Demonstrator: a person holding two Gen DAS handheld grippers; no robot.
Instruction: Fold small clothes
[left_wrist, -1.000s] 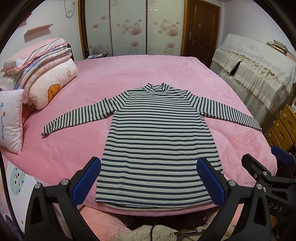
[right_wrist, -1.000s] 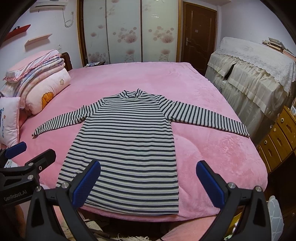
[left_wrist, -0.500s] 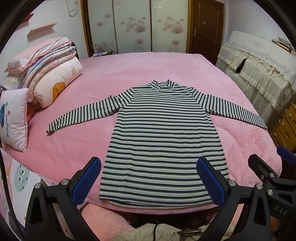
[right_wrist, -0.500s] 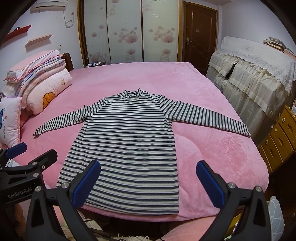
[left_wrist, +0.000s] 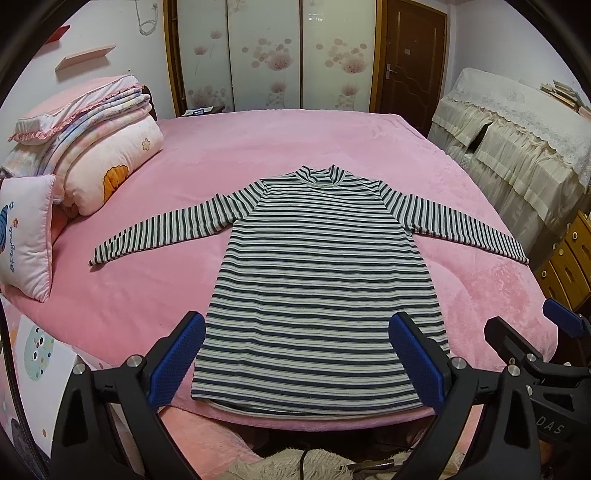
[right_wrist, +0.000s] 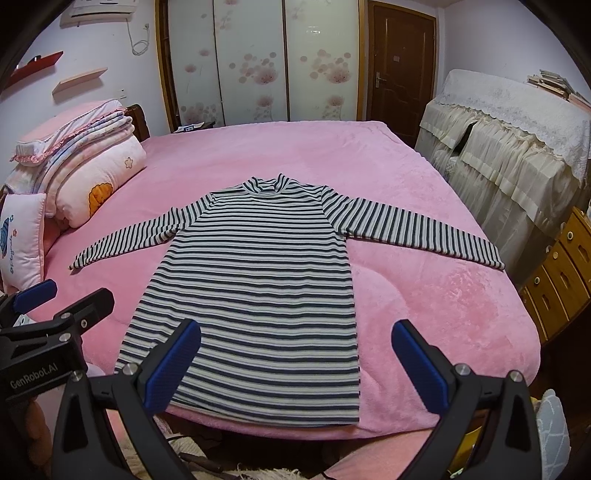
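Note:
A striped long-sleeved top (left_wrist: 317, 280) (right_wrist: 258, 291) lies flat on the pink bed (left_wrist: 280, 144), collar away from me, both sleeves spread outward, hem at the near edge. My left gripper (left_wrist: 297, 363) hovers open just short of the hem, its blue pads wide apart with nothing between them. My right gripper (right_wrist: 295, 365) is also open, over the hem's right half and empty. Each gripper shows at the side of the other's view: the right gripper (left_wrist: 554, 343) low at the right edge, the left gripper (right_wrist: 44, 314) low at the left edge.
Folded quilts and pillows (left_wrist: 92, 155) are piled at the bed's left head end. A lace-covered cabinet (left_wrist: 517, 147) and wooden drawers (left_wrist: 569, 266) stand on the right. A wardrobe and a door (left_wrist: 410, 55) are behind. A fluffy rug (left_wrist: 295, 465) lies below the bed's edge.
The left gripper's view has swung slightly left and risen, so the top sits further right and looks closer. The right gripper has barely moved. Both stay open.

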